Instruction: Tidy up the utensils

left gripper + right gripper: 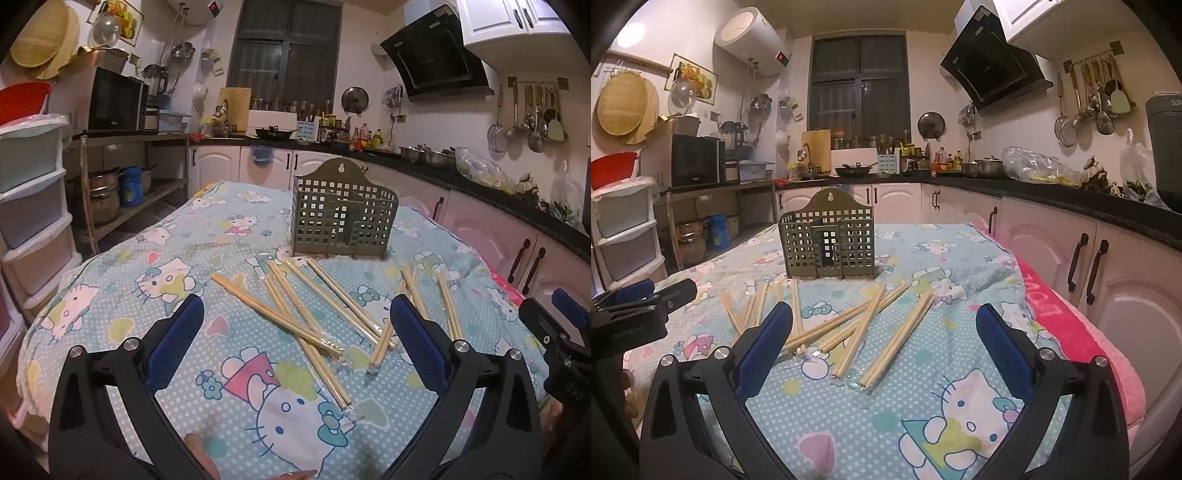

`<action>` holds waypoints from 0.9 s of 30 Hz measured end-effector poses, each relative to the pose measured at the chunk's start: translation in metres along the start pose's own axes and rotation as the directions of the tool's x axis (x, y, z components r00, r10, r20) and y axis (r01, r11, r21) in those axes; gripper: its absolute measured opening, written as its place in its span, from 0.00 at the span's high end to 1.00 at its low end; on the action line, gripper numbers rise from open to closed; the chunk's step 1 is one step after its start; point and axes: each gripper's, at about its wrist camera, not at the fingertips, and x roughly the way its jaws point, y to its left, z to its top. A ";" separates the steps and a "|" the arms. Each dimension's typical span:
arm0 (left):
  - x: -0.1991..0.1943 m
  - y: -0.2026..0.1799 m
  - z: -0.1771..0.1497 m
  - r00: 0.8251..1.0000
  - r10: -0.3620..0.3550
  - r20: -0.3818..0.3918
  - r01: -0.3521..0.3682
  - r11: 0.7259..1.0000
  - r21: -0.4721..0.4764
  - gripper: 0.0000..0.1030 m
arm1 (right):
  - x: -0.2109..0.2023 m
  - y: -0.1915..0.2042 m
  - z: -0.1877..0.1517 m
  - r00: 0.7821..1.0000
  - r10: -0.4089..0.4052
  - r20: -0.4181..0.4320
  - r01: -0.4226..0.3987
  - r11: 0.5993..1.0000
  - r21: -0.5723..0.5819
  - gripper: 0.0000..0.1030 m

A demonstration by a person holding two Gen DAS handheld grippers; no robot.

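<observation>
Several pairs of pale wooden chopsticks (295,314) in clear wrappers lie scattered on the Hello Kitty cloth; they also show in the right wrist view (864,325). An olive green perforated utensil holder (343,218) stands upright behind them, also in the right wrist view (829,240). My left gripper (295,317) is open and empty, hovering just before the chopsticks. My right gripper (884,321) is open and empty, likewise short of the chopsticks. Each gripper shows at the edge of the other's view.
The table (122,295) is covered by a blue patterned cloth, with a pink towel (1071,325) along its right edge. White plastic drawers (33,206) stand to the left. Kitchen counters and cabinets (1108,251) run along the back and right.
</observation>
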 end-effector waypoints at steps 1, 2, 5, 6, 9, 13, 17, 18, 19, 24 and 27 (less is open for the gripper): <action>0.000 0.001 0.000 1.000 -0.002 -0.002 0.002 1.000 -0.001 0.10 | 0.000 0.001 0.000 1.000 0.000 0.000 0.000 1.000 -0.001 0.06; -0.001 -0.001 0.001 1.000 -0.002 0.000 0.002 1.000 0.000 0.10 | 0.000 0.001 0.000 1.000 0.001 -0.001 -0.001 1.000 -0.002 0.06; -0.002 -0.004 0.002 1.000 0.000 0.004 0.000 1.000 0.008 0.10 | 0.001 0.001 0.001 1.000 0.002 -0.003 -0.002 1.000 -0.001 0.06; -0.002 -0.003 0.003 1.000 -0.001 0.004 0.001 1.000 0.008 0.10 | 0.001 0.002 0.001 1.000 0.000 -0.006 0.000 1.000 -0.002 0.06; -0.002 -0.004 0.002 1.000 0.001 0.004 -0.001 1.000 0.010 0.10 | 0.000 0.003 0.000 1.000 0.000 -0.006 0.000 1.000 -0.004 0.06; -0.002 -0.005 0.003 1.000 -0.002 0.005 0.002 1.000 0.011 0.10 | 0.001 0.005 0.000 1.000 0.005 -0.011 -0.005 1.000 -0.007 0.06; -0.003 -0.006 0.003 1.000 -0.004 0.009 0.004 1.000 0.013 0.10 | 0.001 0.006 0.000 1.000 0.007 -0.010 -0.007 1.000 -0.007 0.06; -0.003 -0.006 0.003 1.000 -0.004 0.009 0.004 1.000 0.012 0.10 | 0.001 0.006 -0.001 1.000 0.008 -0.009 -0.008 1.000 -0.008 0.06; -0.003 -0.006 0.003 1.000 -0.005 0.009 0.005 1.000 0.013 0.10 | 0.001 0.005 -0.001 1.000 0.009 -0.007 -0.009 1.000 -0.009 0.06; -0.003 -0.006 0.003 1.000 -0.006 0.013 0.006 1.000 0.009 0.10 | 0.001 0.006 -0.001 1.000 0.014 -0.008 -0.014 1.000 -0.008 0.06; -0.004 -0.009 0.002 1.000 -0.003 0.017 0.002 1.000 0.015 0.10 | 0.001 0.006 -0.001 1.000 0.014 -0.009 -0.014 1.000 -0.008 0.06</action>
